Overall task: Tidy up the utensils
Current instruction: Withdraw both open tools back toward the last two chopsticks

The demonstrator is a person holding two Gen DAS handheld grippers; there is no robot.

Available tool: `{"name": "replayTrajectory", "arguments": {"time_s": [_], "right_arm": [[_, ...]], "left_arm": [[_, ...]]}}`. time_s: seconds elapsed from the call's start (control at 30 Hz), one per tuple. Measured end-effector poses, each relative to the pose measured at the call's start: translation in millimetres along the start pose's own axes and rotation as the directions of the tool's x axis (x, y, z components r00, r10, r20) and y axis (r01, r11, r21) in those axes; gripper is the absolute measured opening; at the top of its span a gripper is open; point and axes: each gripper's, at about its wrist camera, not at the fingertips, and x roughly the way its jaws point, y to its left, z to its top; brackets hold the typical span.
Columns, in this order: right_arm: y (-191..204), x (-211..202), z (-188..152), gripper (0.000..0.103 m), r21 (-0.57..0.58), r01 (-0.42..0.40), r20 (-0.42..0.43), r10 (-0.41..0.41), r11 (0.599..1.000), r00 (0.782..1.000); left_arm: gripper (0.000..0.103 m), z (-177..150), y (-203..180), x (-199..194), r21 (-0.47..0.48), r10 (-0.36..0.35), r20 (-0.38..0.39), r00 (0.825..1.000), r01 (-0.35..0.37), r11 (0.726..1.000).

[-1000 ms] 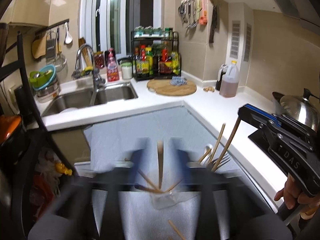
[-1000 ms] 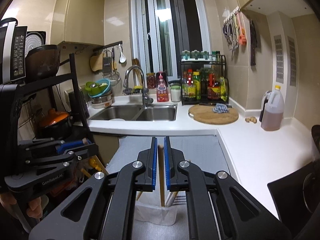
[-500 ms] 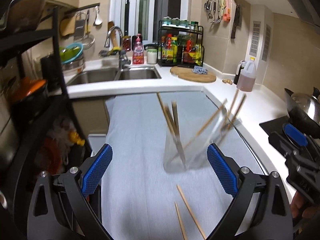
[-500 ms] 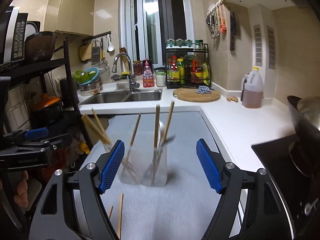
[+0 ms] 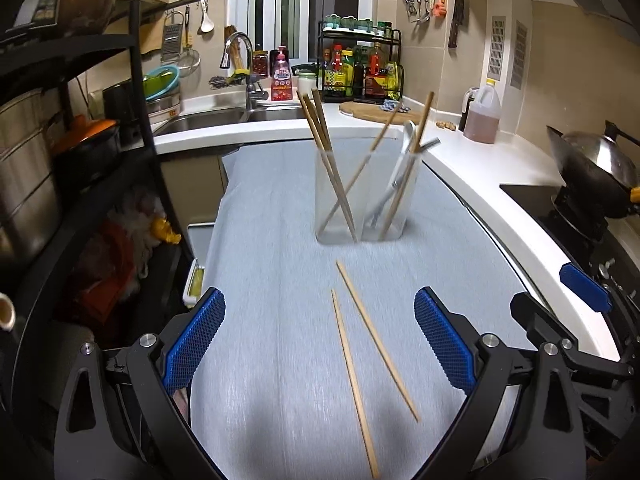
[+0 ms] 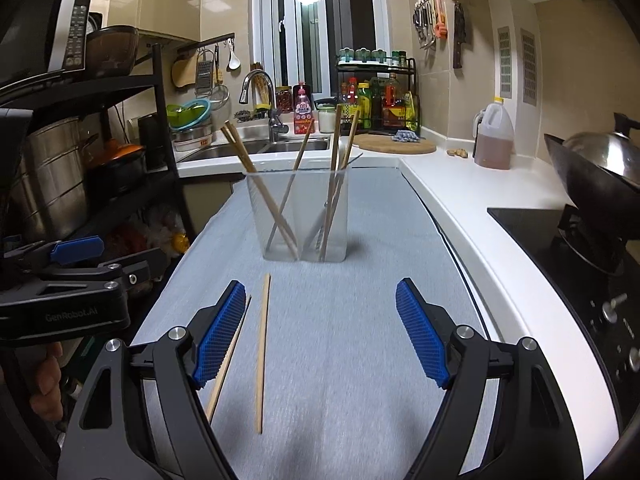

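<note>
One marking is legible: "GenRobot.AI", in pale grey letters on the black side of the left gripper (image 6: 76, 276) body, seen at the left edge of the right wrist view. The pink bottle (image 6: 303, 114) by the sink carries a red label with characters too small to make out. Labels on the bottles in the condiment rack (image 6: 378, 100) are likewise unreadable. The microwave panel (image 6: 74, 36) on the shelf shows buttons, their print indistinct
</note>
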Motion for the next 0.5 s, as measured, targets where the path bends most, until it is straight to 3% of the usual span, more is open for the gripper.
{"name": "replayTrajectory", "arguments": {"time_s": [0.23,0.5], "right_arm": [[5.6,-23.7,-28.4,0.077,-0.006,0.006,-0.011,-0.006,1.000,1.000],[12.2,-41.6,-53.2,0.077,-0.004,0.003,-0.034,-0.003,1.000,0.999]], "left_arm": [[0.093,-39.9,-6.7,-21.1,-0.008,0.003,0.006,1.000,-0.003,1.000],[0.093,-61.4,-6.7,-34.7,-0.026,0.005,0.009,1.000,-0.005,1.000]]}}
